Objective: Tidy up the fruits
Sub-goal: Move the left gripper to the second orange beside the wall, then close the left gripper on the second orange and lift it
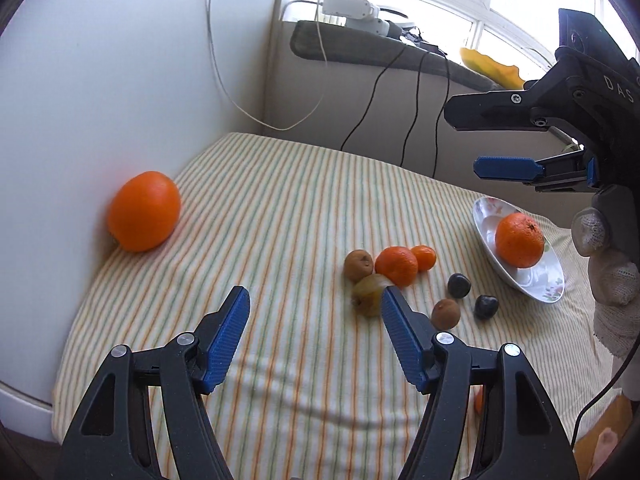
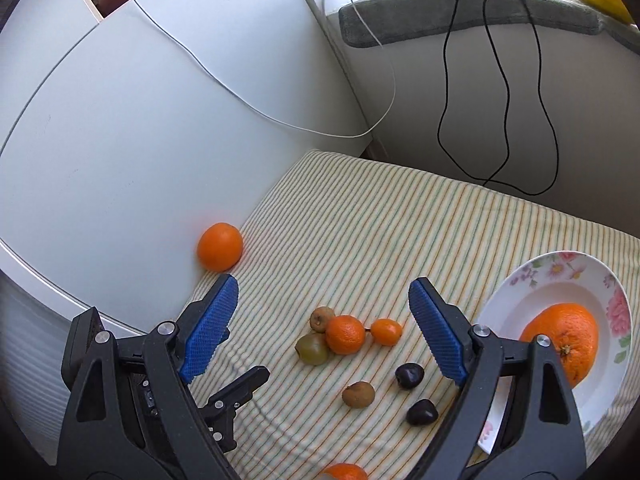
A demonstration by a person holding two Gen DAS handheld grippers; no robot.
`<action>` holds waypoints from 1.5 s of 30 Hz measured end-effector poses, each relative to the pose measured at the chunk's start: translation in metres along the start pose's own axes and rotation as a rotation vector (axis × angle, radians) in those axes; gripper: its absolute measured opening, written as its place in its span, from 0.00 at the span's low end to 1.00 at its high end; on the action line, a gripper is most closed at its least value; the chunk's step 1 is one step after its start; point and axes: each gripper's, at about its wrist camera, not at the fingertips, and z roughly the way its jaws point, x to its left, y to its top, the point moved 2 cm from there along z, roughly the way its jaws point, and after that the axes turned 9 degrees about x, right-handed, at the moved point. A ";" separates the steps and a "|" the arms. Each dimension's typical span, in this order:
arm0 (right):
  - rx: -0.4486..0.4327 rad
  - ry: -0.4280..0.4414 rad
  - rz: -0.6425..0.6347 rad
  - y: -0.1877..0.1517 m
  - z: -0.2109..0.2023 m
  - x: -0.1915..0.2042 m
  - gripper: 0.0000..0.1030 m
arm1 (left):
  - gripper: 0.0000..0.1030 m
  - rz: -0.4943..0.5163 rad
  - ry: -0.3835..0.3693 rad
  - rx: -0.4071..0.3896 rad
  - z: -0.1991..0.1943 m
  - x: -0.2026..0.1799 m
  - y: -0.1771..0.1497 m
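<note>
- One big orange (image 2: pixel 564 340) already sits in the flowered plate (image 2: pixel 516 304) at the lower right of the right wrist view.
- The other fruits lie on the striped cloth (image 2: pixel 400 232), near the middle of the frame and left of the plate.
- In that small bunch, a mandarin (image 2: pixel 345 334) touches a tiny orange fruit (image 2: pixel 386 331), a green-brown fruit (image 2: pixel 312 348) and a small brown fruit (image 2: pixel 321 318).
- Lower in the frame lie another brown fruit (image 2: pixel 358 394) and two dark plums (image 2: pixel 409 376) (image 2: pixel 422 412), each a little apart.
- A second big orange (image 1: pixel 143 211) rests at the left of the left wrist view, against the white wall (image 1: pixel 100 80), well apart from the bunch.
- The left tool (image 1: pixel 314 296) hangs above the cloth with its blue fingers wide apart and nothing in them.
- The right tool (image 2: pixel 322 284) is also spread wide and holds nothing. It hovers over the bunch.
- I think the step now is picking the next fruit for the plate.
- The next move likely means going down over one fruit, maybe the mandarin, and closing gently.
- The fruits touch, so a neighbor may roll when one is lifted.
</note>
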 end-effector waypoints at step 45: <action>0.349 0.345 0.076 0.062 0.249 0.103 0.62 | 0.66 -0.342 0.136 0.006 0.046 0.128 0.024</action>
